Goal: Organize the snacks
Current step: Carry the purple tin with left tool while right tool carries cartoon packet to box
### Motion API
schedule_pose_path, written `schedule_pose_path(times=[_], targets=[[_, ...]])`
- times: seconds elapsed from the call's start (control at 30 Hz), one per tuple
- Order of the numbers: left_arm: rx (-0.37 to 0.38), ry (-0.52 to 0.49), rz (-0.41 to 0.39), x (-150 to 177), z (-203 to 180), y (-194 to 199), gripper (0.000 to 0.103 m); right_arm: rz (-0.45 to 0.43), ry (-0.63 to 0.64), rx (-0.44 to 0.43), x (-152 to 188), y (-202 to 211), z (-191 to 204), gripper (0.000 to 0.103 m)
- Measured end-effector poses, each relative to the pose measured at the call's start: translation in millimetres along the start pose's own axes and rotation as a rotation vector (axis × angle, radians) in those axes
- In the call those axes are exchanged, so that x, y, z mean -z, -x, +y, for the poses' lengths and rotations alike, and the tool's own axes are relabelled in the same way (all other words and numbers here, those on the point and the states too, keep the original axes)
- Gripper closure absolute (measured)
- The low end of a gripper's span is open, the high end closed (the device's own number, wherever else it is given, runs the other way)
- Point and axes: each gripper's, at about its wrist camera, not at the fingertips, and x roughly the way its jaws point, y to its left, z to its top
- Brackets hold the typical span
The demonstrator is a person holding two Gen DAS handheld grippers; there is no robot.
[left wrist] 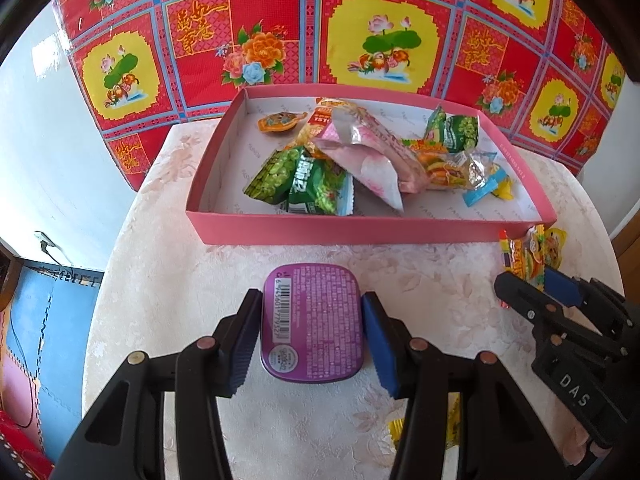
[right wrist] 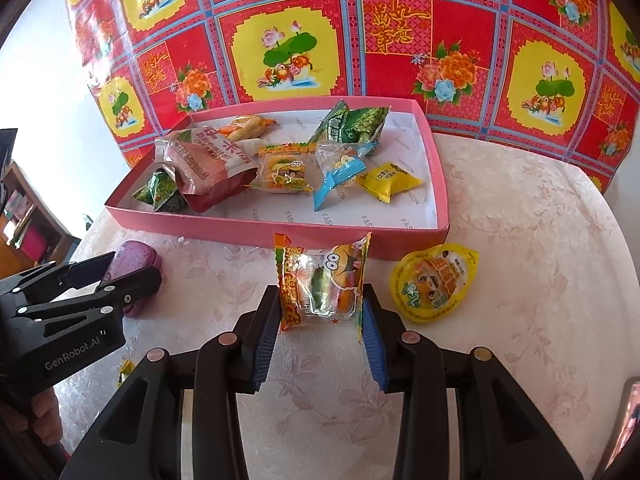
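A purple tin (left wrist: 312, 320) with a barcode label sits between the blue pads (left wrist: 248, 340) of my left gripper (left wrist: 311, 296), which is shut on its two long sides. It is just in front of the pink box (left wrist: 360, 232). My right gripper (right wrist: 319, 288) is shut on a clear burger-gummy packet (right wrist: 324, 284), held upright before the box's front wall (right wrist: 280, 228). Several snack packets lie inside the box. In the left wrist view the right gripper (left wrist: 528, 276) shows at the right with the packet; in the right wrist view the left gripper (right wrist: 134, 268) shows at the left.
A yellow jelly cup (right wrist: 434, 284) lies on the pale floral tablecloth (right wrist: 520, 240) to the right of my right gripper. A small yellow wrapper (left wrist: 396, 428) lies near the table's front. Behind the box hangs a red patterned cloth (left wrist: 280, 20). The table's left edge (left wrist: 100, 280) drops to the floor.
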Motion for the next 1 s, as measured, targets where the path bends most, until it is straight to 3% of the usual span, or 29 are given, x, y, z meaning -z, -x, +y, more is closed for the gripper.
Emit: schedule_pose_path(times=[0.6, 1.0], targets=[[0.032, 0.006, -0.050, 4, -4, 21, 0.051, 0.014, -0.010, -0.019, 2, 4, -2, 0.064], [0.041, -0.004, -0.080, 3, -9, 36, 0.050, -0.015, 0.021, -0.075, 4, 30, 5, 0.064]])
